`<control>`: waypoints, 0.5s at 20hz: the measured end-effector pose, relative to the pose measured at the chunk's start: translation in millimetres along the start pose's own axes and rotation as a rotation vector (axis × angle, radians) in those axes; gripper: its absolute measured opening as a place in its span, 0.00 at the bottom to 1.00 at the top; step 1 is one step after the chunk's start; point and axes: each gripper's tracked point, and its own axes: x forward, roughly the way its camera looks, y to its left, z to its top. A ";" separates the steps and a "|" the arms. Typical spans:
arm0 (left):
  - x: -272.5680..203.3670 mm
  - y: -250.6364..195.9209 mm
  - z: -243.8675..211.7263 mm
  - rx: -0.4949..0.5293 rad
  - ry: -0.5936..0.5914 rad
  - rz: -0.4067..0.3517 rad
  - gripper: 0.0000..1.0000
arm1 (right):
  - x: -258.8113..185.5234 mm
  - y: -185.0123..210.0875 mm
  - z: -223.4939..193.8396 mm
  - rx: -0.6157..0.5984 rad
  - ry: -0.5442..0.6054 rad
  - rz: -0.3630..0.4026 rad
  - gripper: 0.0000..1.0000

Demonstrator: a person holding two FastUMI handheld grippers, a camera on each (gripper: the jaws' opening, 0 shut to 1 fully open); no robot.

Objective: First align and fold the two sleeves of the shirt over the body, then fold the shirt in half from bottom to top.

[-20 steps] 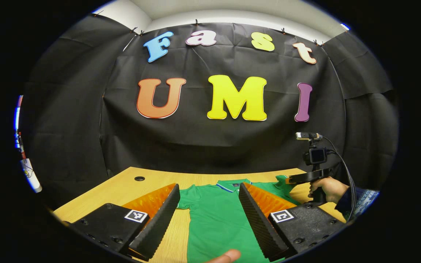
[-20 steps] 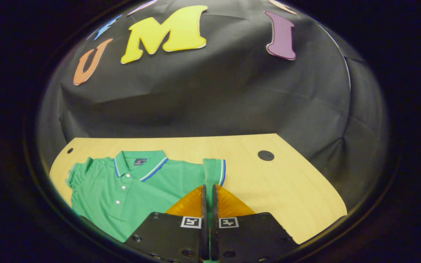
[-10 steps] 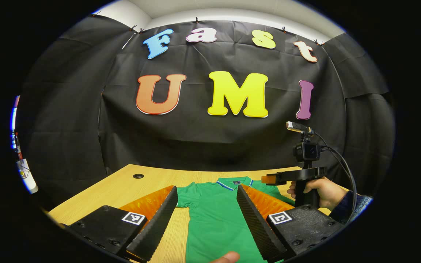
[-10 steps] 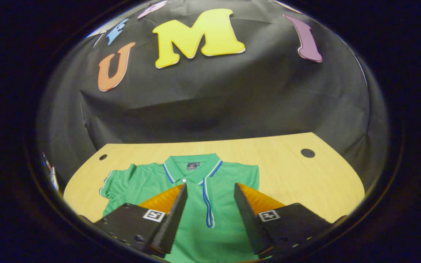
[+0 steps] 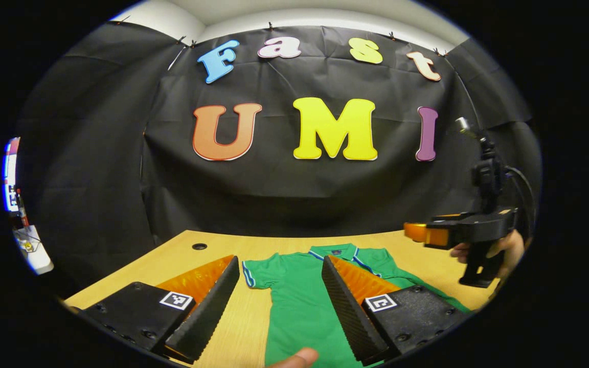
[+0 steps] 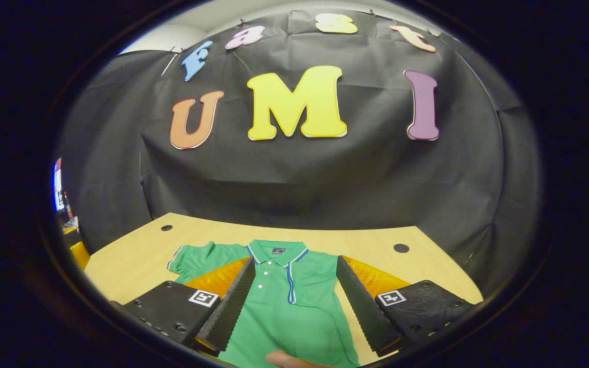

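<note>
Green short-sleeved polo shirt (image 6: pixel 284 301) flat on pale wooden worktop (image 6: pixel 136 255), collar toward wall. Right sleeve folded over body; left sleeve (image 5: pixel 258 271) spread. Both tongs (image 5: pixel 279 296) (image 6: pixel 292 301) wide, empty, above shirt, presumably lining up left-sleeve fold.

A green polo shirt (image 6: pixel 284 306) with blue-and-white striped trim on collar (image 6: pixel 276 252) and sleeve cuff (image 5: pixel 247 273) lies on the light wood-grain table (image 6: pixel 131 258).
</note>
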 end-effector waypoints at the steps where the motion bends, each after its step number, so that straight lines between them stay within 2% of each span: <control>1: -0.1 10.4 -0.7 0.017 0.007 0.043 1.00 | -22.7 -8.2 7.3 -0.028 -0.025 -0.015 0.98; 2: -0.5 18.6 0.3 0.030 0.007 0.081 1.00 | -46.2 -15.8 11.7 -0.051 -0.059 -0.031 0.98; 3: 0.6 22.8 2.1 0.040 0.009 0.104 0.73 | -69.4 -21.7 19.3 -0.067 -0.097 -0.040 0.98; 4: 3.6 20.2 1.5 0.046 0.016 0.108 1.00 | -91.7 -25.5 20.9 -0.081 -0.134 -0.044 0.95; 5: 7.1 18.2 0.6 0.046 0.026 0.111 1.00 | -113.5 -28.4 21.1 -0.093 -0.161 -0.045 0.95; 6: 9.5 18.8 0.7 0.044 0.033 0.122 0.86 | -135.2 -32.4 16.4 -0.099 -0.183 -0.053 0.95; 7: 14.3 17.2 3.0 0.045 0.027 0.124 1.00 | -155.9 -36.3 9.6 -0.104 -0.193 -0.068 0.95; 10: 35.3 8.2 -3.7 0.043 0.054 0.108 1.00 | -213.4 -33.2 -7.7 -0.103 -0.253 -0.063 0.96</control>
